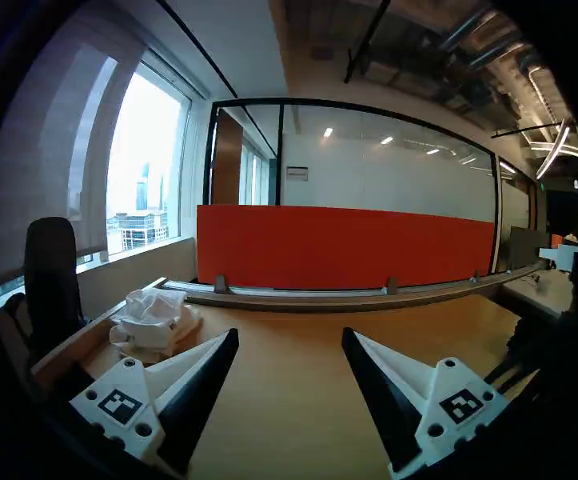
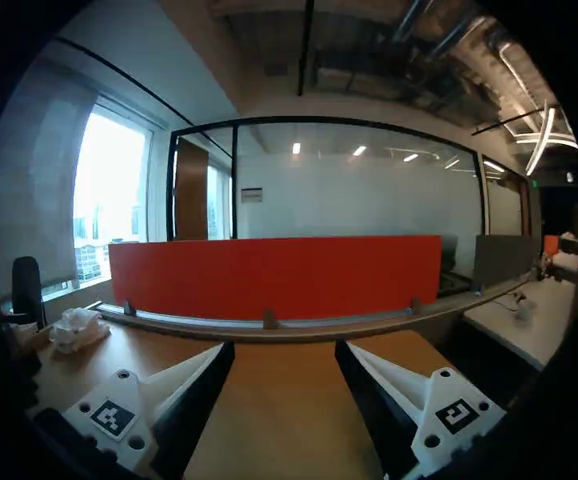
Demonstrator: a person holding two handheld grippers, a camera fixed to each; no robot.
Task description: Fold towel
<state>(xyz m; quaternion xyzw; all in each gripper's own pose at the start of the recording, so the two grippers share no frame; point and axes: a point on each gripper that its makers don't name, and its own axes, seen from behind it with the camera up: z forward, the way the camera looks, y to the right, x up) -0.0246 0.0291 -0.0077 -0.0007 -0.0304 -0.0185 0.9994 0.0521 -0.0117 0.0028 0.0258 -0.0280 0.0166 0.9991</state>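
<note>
1. At the near edge of the left gripper view, your left gripper [image 1: 289,332] has its two fingers spread wide, with nothing between them but bare wood. It holds nothing.
2. At the near edge of the right gripper view, your right gripper [image 2: 283,345] is just as wide open and just as empty.
3. Both grippers sit roughly level above the surface [image 1: 289,408], and both point straight across it toward the far divider. Neither touches the towel.
4. Just past your left gripper's left fingertip, the towel [image 1: 154,320] lies as a crumpled white heap near the surface's left rear corner, unfolded.
5. In the right gripper view the same heap looks smaller and sits far off to the left, well apart from that gripper's fingers.
6. Left of the towel, the left gripper view shows a dark chair back [image 1: 49,280] standing beside the surface's edge.
7. To the right, the right gripper view takes in the surface's right-hand end and a white desk [image 2: 528,320] beyond the gap.
8. Along the back edge of the surface an orange partition [image 2: 273,276] stands upright.
9. Farther off, a glass wall [image 1: 384,176] rises behind the partition, and a bright window [image 1: 141,176] fills the left side.
</note>
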